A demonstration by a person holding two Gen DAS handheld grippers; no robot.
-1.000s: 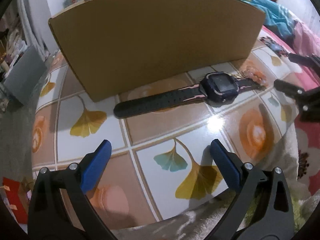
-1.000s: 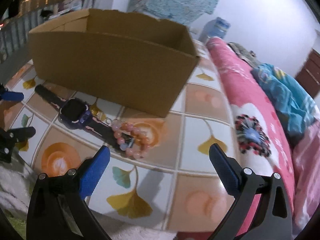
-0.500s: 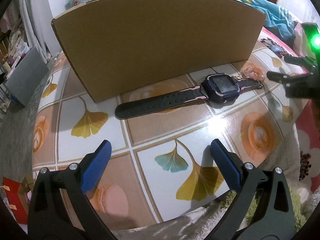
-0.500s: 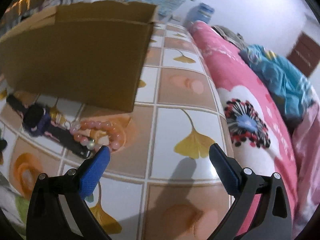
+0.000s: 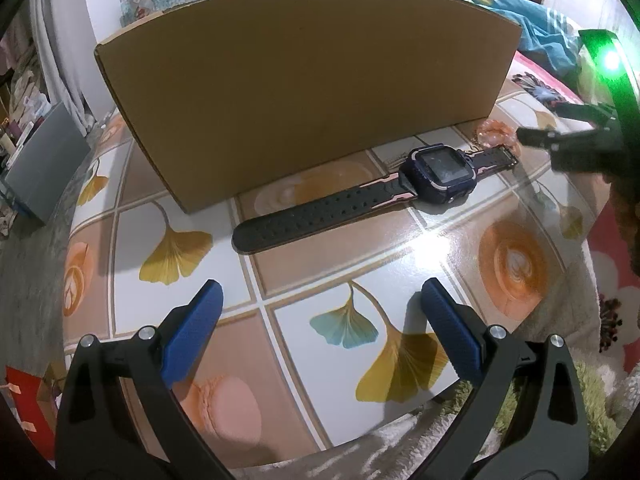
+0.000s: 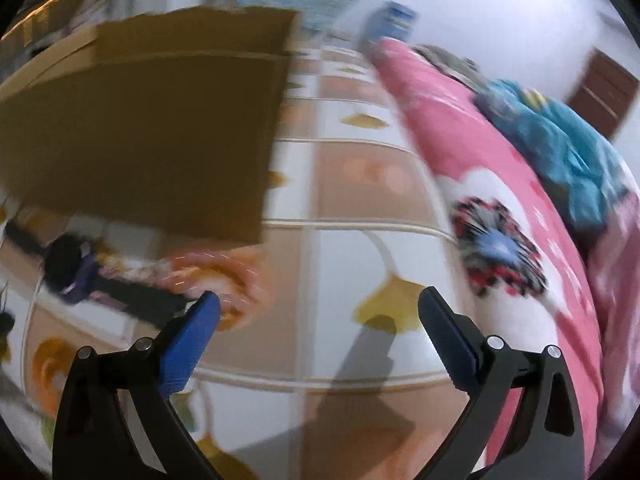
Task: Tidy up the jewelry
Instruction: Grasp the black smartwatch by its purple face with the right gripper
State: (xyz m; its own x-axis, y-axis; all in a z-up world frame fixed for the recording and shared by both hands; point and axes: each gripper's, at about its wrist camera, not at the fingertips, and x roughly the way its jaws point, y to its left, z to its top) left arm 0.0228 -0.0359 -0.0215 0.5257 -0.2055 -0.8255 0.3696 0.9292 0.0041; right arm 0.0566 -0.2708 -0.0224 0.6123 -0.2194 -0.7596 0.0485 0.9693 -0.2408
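A dark smartwatch (image 5: 438, 170) with a black strap lies flat on the tiled tabletop in front of a cardboard box (image 5: 304, 80). A pink bead bracelet (image 5: 496, 131) lies at the watch's right strap end. My left gripper (image 5: 320, 312) is open and empty, well short of the watch. My right gripper (image 6: 319, 316) is open and empty; its left fingertip (image 6: 200, 322) is close to the blurred bracelet (image 6: 212, 276). The watch (image 6: 72, 268) and the box (image 6: 148, 136) also show in the blurred right wrist view. The right gripper's body (image 5: 576, 142) shows at the left wrist view's right edge.
The table (image 5: 400, 256) has a glossy ginkgo-leaf tile cover and ends near my left fingers. A pink floral bedspread (image 6: 500, 200) with a blue cloth (image 6: 560, 148) lies to the right. A grey bin (image 5: 44, 160) stands on the floor at left.
My right gripper has swung right and closer to the bracelet, and its view is now motion-blurred. My left gripper has barely moved.
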